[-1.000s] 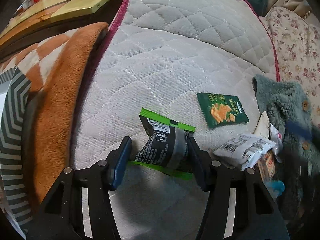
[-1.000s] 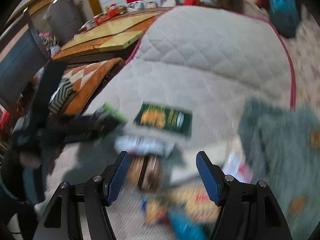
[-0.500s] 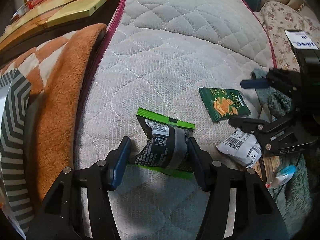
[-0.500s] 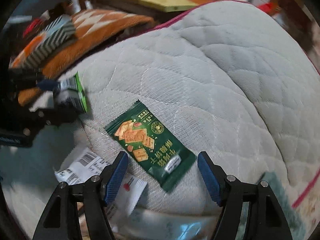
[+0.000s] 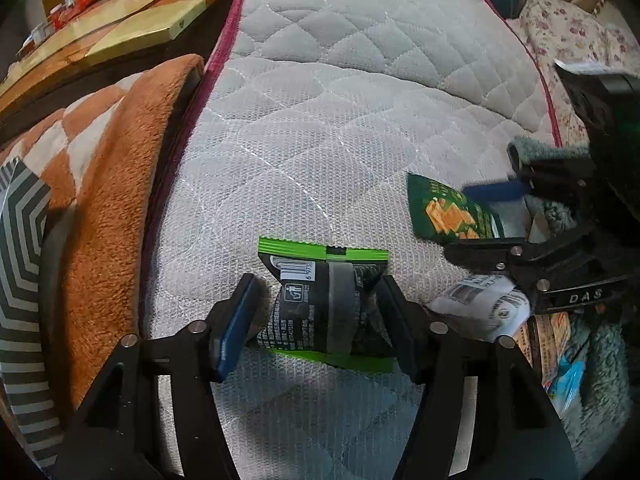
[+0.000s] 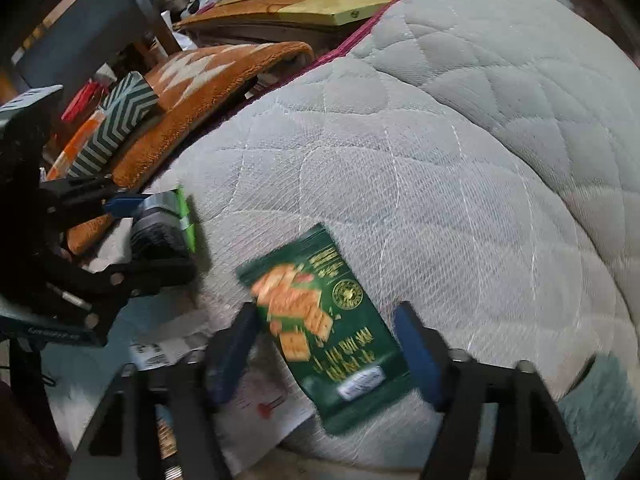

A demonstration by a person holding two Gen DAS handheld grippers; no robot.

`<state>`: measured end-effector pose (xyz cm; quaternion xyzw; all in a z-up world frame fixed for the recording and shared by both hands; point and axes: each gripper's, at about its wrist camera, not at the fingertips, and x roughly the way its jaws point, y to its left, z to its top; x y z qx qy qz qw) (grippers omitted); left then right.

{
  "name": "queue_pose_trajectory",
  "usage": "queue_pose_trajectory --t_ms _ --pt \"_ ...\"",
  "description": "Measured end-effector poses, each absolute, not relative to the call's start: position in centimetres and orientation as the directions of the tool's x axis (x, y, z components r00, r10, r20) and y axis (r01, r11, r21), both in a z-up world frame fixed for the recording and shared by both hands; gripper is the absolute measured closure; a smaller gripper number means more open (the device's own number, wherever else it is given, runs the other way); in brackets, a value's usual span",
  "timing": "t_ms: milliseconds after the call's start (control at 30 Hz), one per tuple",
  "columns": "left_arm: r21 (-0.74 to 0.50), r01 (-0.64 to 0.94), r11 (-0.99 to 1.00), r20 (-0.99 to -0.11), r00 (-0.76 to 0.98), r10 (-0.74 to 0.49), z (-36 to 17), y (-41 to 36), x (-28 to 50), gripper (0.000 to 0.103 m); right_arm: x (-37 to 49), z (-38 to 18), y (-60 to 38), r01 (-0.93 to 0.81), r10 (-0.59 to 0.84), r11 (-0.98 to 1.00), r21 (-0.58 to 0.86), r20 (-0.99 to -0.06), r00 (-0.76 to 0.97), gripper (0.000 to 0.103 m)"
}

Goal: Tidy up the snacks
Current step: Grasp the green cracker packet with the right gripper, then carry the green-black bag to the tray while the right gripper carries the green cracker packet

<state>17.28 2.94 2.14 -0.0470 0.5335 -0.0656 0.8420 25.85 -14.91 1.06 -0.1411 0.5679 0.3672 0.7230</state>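
Dark green cracker packet [image 6: 320, 320] flat on quilted bed [image 6: 440, 160], between wide right fingers [image 6: 416, 344], ungripped. Light, crinkly, probably slippery; best pinched across midsection. Left fingers [image 5: 236, 320] wide around black-green packet [image 5: 324, 304].

Two tools [image 5: 316, 316], one green cracker packet [image 6: 324, 328], one black snack pack [image 5: 324, 300].

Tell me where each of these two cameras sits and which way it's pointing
Left wrist: on the left gripper, facing forward over the quilted cushion; its fingers flank the black-and-green packet.
Right wrist: on the right gripper, facing the dark green cracker packet between its open fingers.
Shared: both packets, the cushion, each other's gripper.
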Motion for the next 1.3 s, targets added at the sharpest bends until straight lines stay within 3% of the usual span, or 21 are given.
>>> queue_pose_trajectory --t_ms 67,167,400,667,1300 --pt "-0.15 0.042 0.988 -0.891 0.427 -0.153 2.3 3.4 17.1 0.063 25.1 1.5 -15.2 -0.668 0.351 0.718 0.199 -0.931 0.1 0.058" --pt "-0.175 0.015 0.984 -0.89 0.424 -0.165 2.7 4.1 16.7 0.067 24.1 2.2 -15.5 -0.64 0.328 0.749 0.174 -0.936 0.128 0.059" --pt "-0.175 0.001 0.985 -0.867 0.474 -0.154 5.1 4.6 13.5 0.067 21.8 5.6 -16.1 -0.584 0.317 0.804 0.112 -0.912 0.262 0.059" --pt "-0.135 0.007 0.991 -0.829 0.547 -0.117 8.4 4.6 8.3 0.067 16.0 10.9 -15.4 -0.537 0.374 0.832 0.138 -0.855 0.359 0.059" --pt "-0.12 -0.13 0.984 -0.783 0.622 -0.013 11.6 11.3 -1.3 0.067 6.6 12.7 -7.0 -0.555 0.374 0.826 0.102 -0.835 0.403 0.059"
